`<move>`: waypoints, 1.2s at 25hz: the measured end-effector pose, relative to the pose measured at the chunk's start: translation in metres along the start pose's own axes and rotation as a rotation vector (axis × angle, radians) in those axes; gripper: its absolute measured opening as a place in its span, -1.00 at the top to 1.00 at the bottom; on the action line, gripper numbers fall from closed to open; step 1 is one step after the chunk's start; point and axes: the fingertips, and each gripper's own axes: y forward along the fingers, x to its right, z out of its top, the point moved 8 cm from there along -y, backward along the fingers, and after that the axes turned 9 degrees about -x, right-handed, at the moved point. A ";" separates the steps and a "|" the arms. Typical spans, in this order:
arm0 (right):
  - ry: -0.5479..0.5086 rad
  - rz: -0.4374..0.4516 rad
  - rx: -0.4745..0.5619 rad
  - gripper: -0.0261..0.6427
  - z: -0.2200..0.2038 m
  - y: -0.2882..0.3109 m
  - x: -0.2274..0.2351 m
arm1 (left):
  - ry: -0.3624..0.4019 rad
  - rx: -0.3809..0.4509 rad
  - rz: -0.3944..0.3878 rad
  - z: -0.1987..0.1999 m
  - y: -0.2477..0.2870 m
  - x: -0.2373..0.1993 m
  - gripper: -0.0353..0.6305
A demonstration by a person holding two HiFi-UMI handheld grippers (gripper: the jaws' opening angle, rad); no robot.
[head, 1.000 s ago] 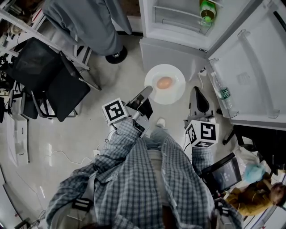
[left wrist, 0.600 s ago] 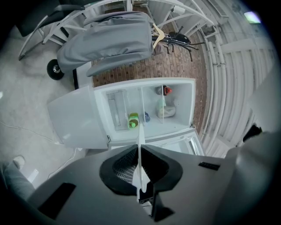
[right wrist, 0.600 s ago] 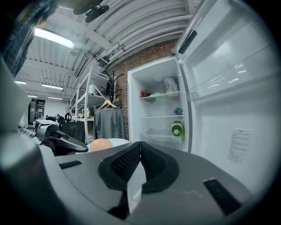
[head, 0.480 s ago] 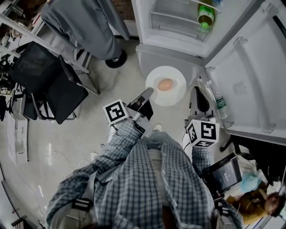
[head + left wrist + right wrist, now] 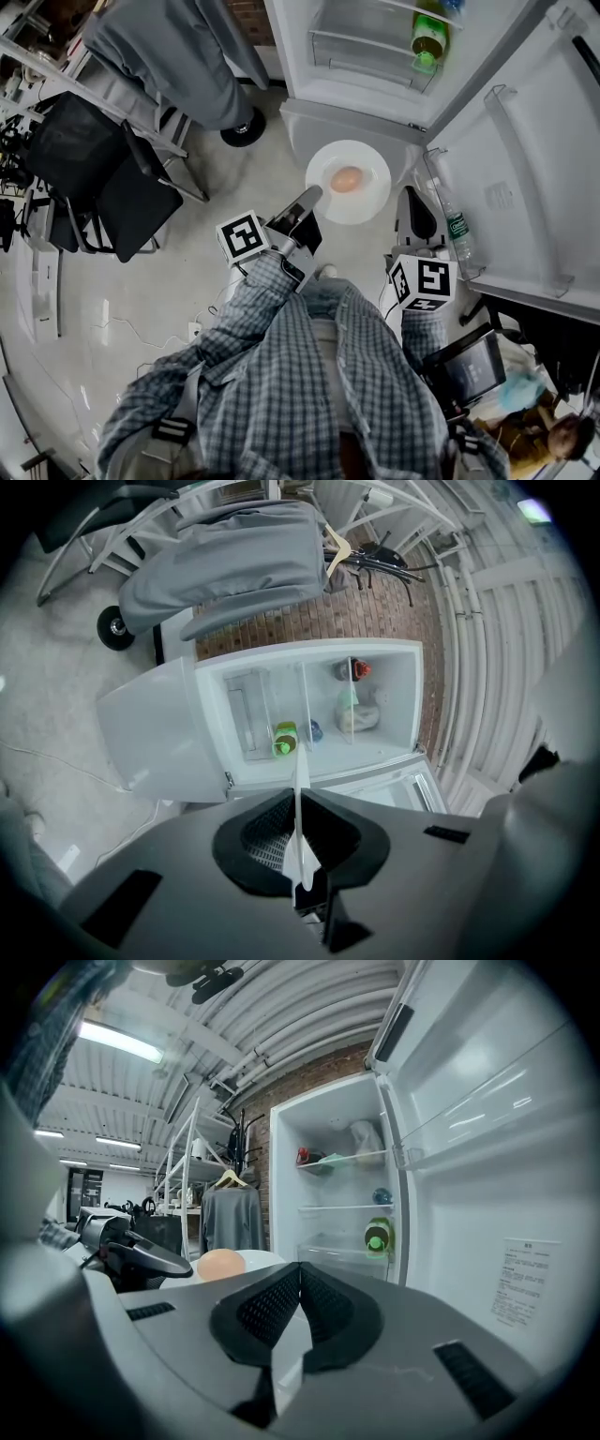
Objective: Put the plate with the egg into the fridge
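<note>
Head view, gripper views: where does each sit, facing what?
Head view: on the head, facing down at round white plate, tan egg; plaid sleeves, left tool, right tool.
Left gripper view: on left tool, facing open white fridge; jaws on plate rim.
Right gripper view: on right tool, facing fridge; jaws on plate.
Shared: green plastic bottle.

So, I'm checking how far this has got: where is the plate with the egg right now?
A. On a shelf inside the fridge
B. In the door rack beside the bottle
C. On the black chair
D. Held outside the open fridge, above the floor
D: the plate with the egg hangs in front of the open fridge, with the left gripper and right gripper shut on opposite sides of its rim.
</note>
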 end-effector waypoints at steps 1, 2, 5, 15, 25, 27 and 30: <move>0.000 -0.001 0.001 0.90 0.000 0.000 0.002 | 0.000 -0.001 0.000 0.000 0.002 0.000 0.84; 0.001 -0.002 0.001 0.90 0.001 0.000 0.004 | 0.001 -0.003 0.002 0.000 0.004 0.001 0.84; 0.007 -0.010 0.005 0.90 0.001 0.000 0.007 | 0.007 -0.013 0.008 0.001 0.008 0.002 0.84; 0.017 -0.056 0.004 0.90 0.004 0.005 0.022 | 0.009 -0.038 -0.009 0.013 0.031 0.003 0.84; 0.006 -0.074 0.008 0.90 0.019 0.039 0.034 | 0.005 -0.055 -0.019 0.047 0.059 -0.003 0.84; 0.002 -0.079 0.008 0.90 0.024 0.048 0.037 | 0.002 -0.059 -0.022 0.056 0.065 -0.004 0.84; 0.000 -0.093 0.010 0.90 0.033 0.061 0.042 | -0.002 -0.072 -0.019 0.071 0.077 -0.005 0.84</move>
